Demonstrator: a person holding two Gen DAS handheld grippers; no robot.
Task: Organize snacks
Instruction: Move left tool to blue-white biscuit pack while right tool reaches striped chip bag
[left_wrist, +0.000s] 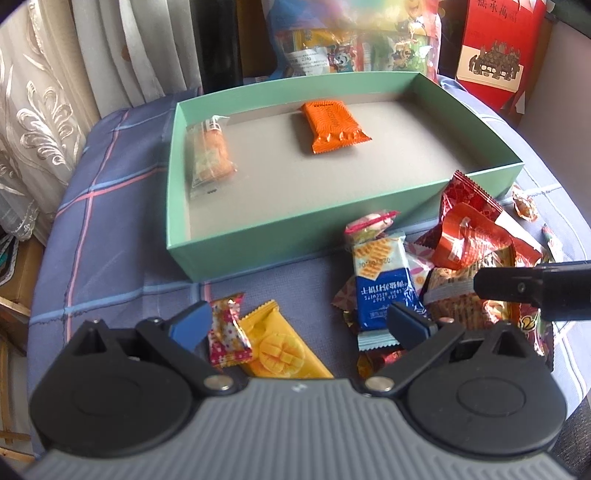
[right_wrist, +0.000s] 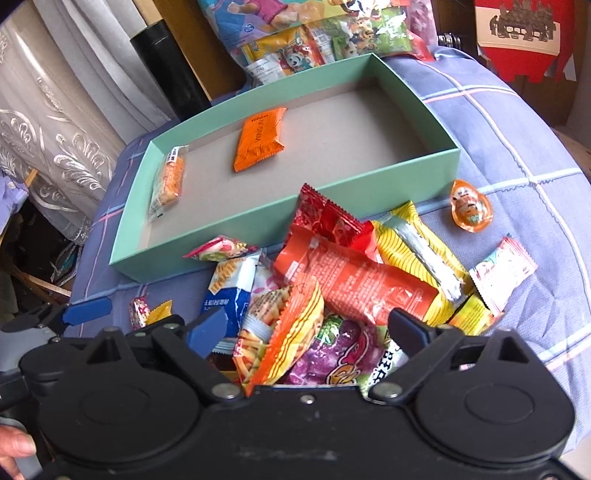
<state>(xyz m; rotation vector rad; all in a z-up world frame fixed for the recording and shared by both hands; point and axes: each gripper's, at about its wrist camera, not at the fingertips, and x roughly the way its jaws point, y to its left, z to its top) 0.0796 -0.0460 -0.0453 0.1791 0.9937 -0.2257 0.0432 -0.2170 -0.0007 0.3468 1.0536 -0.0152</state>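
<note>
While the green box (left_wrist: 177, 206) sits on the plaid cloth (left_wrist: 110, 236) with most of its grey floor bare, the sorting looks barely begun: only an orange packet (left_wrist: 332, 125) and a clear-wrapped biscuit (left_wrist: 210, 155) lie inside, well apart, the biscuit close by the left wall. Everything else waits outside, in a heap (right_wrist: 354, 266) pressed against the near wall, red and yellow bags overlapping a blue-and-white pack (left_wrist: 384, 288). A mango bar (left_wrist: 280, 350) and a pink candy (left_wrist: 229, 332) lie apart to the left; an orange candy (right_wrist: 469, 206) and a pale sachet (right_wrist: 502, 269) sit off to the right, nearer the cloth's falling edge. The left gripper (left_wrist: 299, 325) hovers spread wide over the mango bar, holding nothing; the right gripper (right_wrist: 306, 332) gapes empty above the heap. Room for lifting over the low wall seems ample.
</note>
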